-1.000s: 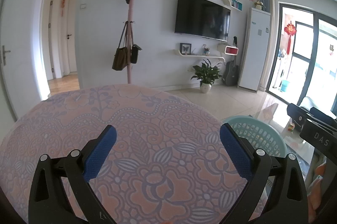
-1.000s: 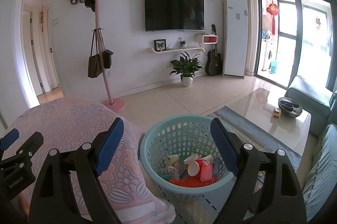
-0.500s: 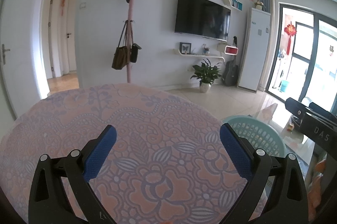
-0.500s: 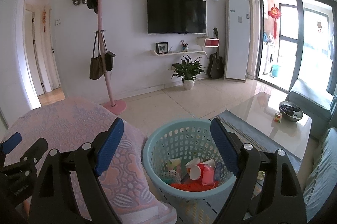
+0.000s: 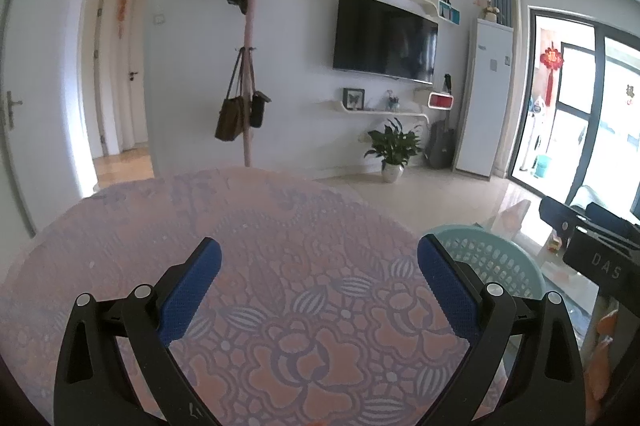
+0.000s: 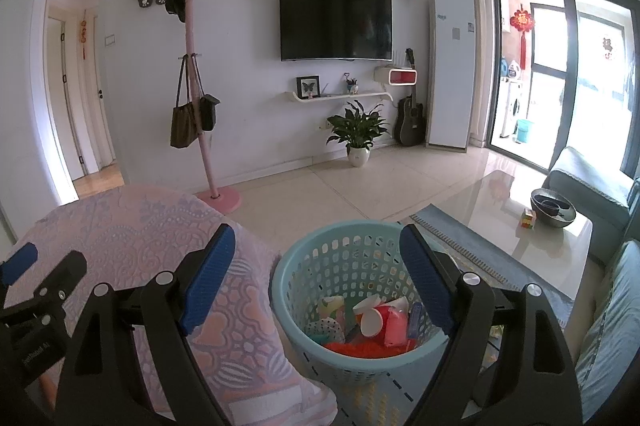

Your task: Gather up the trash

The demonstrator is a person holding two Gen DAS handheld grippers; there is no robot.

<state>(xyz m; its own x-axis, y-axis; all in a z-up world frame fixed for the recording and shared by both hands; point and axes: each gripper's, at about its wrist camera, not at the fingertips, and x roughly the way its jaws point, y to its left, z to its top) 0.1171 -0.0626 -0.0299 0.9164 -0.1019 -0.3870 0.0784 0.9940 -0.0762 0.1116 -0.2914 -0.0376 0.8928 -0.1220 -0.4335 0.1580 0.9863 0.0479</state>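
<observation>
A light blue plastic basket (image 6: pixel 320 266) stands on the floor beside a round table with a pink patterned cloth (image 6: pixel 132 226). It holds trash: paper cups (image 6: pixel 374 318), a red wrapper (image 6: pixel 396 326) and other scraps. My right gripper (image 6: pixel 316 266) is open and empty, above the basket. My left gripper (image 5: pixel 318 274) is open and empty, above the tablecloth (image 5: pixel 260 226); the basket (image 5: pixel 492 262) shows at its right. No trash shows on the table.
A pink coat stand (image 6: pixel 200 129) with bags stands behind the table. A glass coffee table (image 6: pixel 520 234) with a dark bowl (image 6: pixel 552 211) and a grey sofa (image 6: pixel 580 177) are at the right. A potted plant (image 6: pixel 358 133) stands by the far wall.
Both grippers have risen slightly and stayed open. The right view has drifted a little, so the basket sits more central below it.
</observation>
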